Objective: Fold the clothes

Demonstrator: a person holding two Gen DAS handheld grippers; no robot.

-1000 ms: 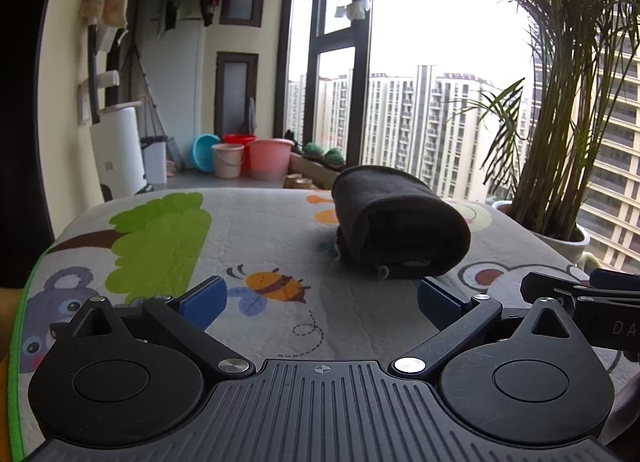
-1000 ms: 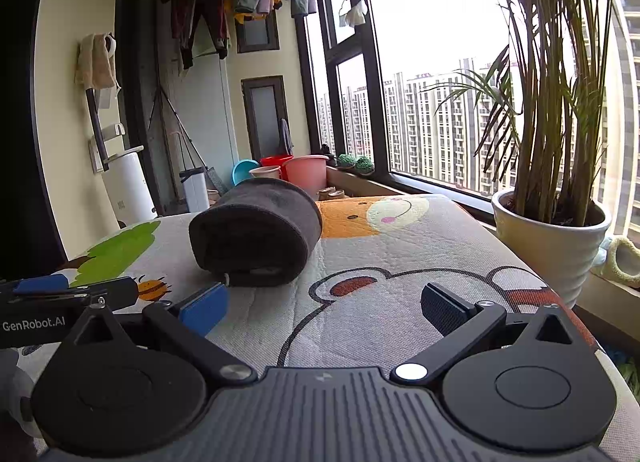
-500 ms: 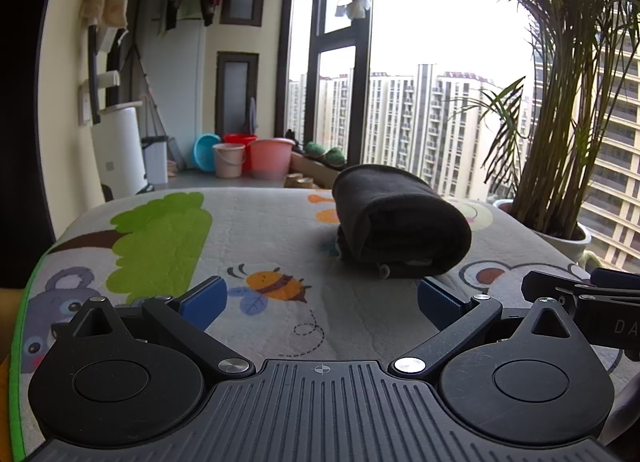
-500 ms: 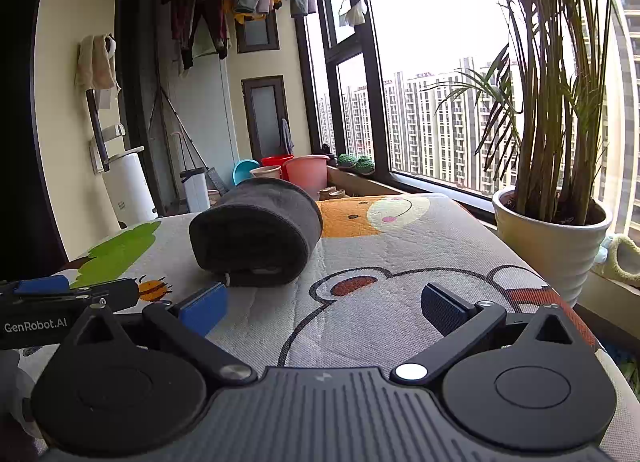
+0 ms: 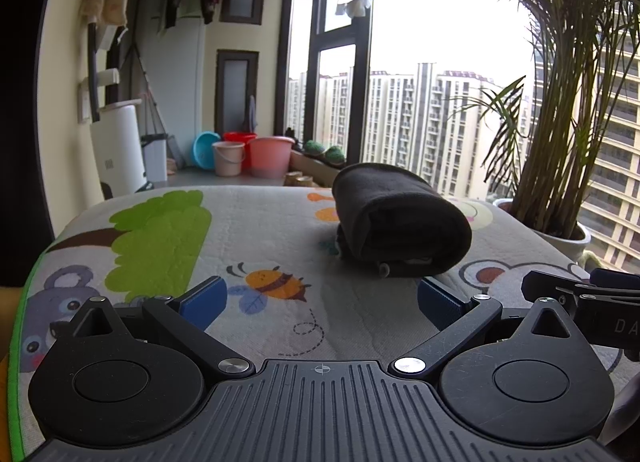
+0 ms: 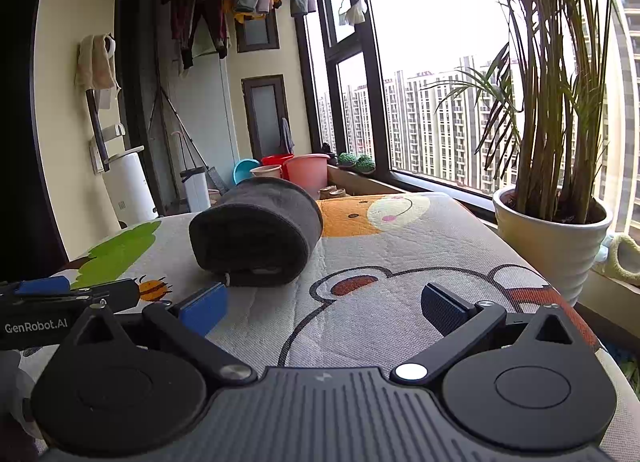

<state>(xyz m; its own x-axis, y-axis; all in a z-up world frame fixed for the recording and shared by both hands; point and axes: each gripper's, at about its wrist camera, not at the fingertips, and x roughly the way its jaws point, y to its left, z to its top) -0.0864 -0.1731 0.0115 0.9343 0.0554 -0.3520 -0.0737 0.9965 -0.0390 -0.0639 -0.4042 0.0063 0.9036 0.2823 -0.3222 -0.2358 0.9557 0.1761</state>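
Note:
A dark grey garment (image 5: 400, 222) lies folded into a thick roll on the cartoon-printed mat (image 5: 260, 230); it shows in the right wrist view too as the garment (image 6: 256, 234). My left gripper (image 5: 320, 302) is open, low over the mat, a short way in front of the roll with nothing between its blue pads. My right gripper (image 6: 324, 308) is open as well, just right of the roll's near end and apart from it. The other gripper's body shows at each view's edge.
A potted palm in a white pot (image 6: 552, 238) stands beside the mat's right edge by the window. Pink and red buckets (image 5: 264, 154) and a white bin (image 5: 120, 150) sit on the floor beyond the mat. Clothes hang overhead.

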